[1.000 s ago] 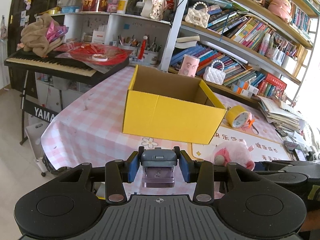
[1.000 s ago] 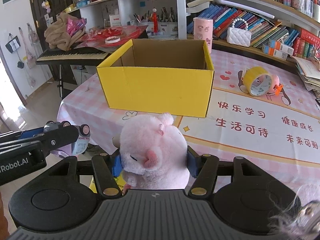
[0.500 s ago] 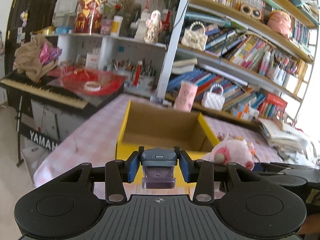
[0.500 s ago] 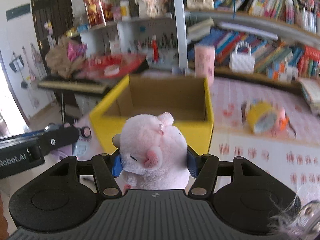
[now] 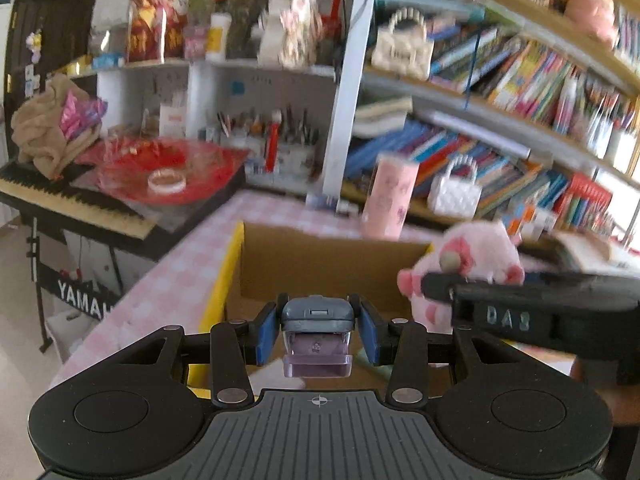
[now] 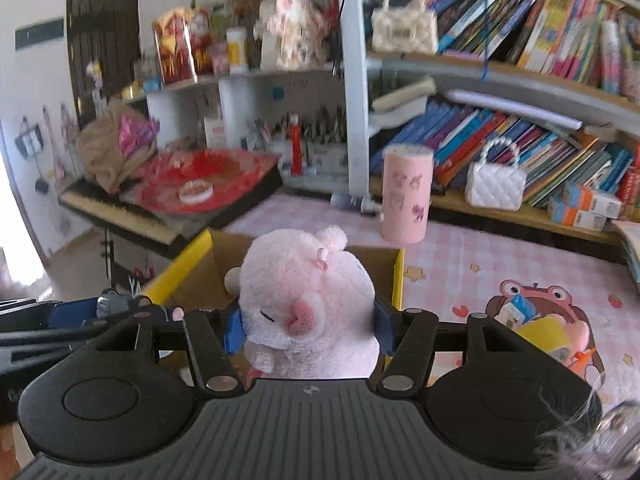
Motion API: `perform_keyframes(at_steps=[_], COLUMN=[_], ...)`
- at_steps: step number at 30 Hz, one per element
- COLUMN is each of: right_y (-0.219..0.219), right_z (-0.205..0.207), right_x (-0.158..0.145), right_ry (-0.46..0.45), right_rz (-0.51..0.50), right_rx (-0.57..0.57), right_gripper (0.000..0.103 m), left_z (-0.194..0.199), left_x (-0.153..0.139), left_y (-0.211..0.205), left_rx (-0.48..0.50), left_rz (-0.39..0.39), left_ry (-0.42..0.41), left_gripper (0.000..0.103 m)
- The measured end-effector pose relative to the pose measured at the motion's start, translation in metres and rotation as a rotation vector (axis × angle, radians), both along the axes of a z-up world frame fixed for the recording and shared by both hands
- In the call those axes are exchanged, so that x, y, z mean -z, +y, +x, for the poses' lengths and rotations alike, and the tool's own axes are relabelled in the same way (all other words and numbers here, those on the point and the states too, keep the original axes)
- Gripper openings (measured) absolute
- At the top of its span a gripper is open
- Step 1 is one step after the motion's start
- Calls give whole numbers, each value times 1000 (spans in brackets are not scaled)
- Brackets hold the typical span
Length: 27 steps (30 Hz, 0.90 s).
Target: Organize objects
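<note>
My left gripper (image 5: 318,332) is shut on a small grey and purple toy car (image 5: 318,334) and holds it over the open yellow cardboard box (image 5: 228,276). My right gripper (image 6: 308,326) is shut on a pink plush pig (image 6: 308,300) and holds it above the same box (image 6: 192,252). The pig (image 5: 468,256) and the right gripper's finger also show at the right of the left wrist view, over the box's right side. The left gripper shows at the lower left of the right wrist view (image 6: 100,308).
The box stands on a table with a pink checked cloth (image 6: 480,256). A pink cylinder tin (image 6: 406,196) stands behind the box. A yellow tape roll (image 6: 548,332) lies to the right. A keyboard (image 5: 72,200) with red wrapping stands left. Bookshelves fill the back.
Both grippers have moved forward and up, from in front of the box to above its opening, still holding the toy car and the plush pig.
</note>
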State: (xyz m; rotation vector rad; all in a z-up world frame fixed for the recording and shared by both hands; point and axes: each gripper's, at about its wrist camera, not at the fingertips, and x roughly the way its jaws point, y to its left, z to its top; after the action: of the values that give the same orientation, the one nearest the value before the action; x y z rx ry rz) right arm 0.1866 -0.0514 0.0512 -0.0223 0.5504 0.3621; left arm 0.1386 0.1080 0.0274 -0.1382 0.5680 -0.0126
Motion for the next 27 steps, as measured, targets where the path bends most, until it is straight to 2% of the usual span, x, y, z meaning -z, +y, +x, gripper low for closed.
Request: perform_keyframes(at_steps=[8, 10, 17, 21, 24, 27], right_y=[14, 21, 40, 50, 55, 56], right_z=[47, 59, 85, 86, 91, 92], right_x=[33, 40, 58, 62, 66, 66], right_ry=[81, 114, 231, 232, 279, 284], right_rz=[-67, -90, -144, -213, -225, -238], right_rx=[-57, -88, -199, -247, -285, -295], right_gripper=[58, 58, 59, 59, 59, 60], left_z=[27, 30, 45, 50, 51, 49], left_x=[38, 42, 50, 53, 54, 54], left_y=[-17, -22, -27, -28, -29, -29], left_rx=[12, 19, 30, 31, 32, 32], left_rz=[50, 84, 95, 99, 100, 97], left_ry=[137, 140, 187, 201, 203, 202], left_gripper=[41, 41, 41, 41, 41, 41])
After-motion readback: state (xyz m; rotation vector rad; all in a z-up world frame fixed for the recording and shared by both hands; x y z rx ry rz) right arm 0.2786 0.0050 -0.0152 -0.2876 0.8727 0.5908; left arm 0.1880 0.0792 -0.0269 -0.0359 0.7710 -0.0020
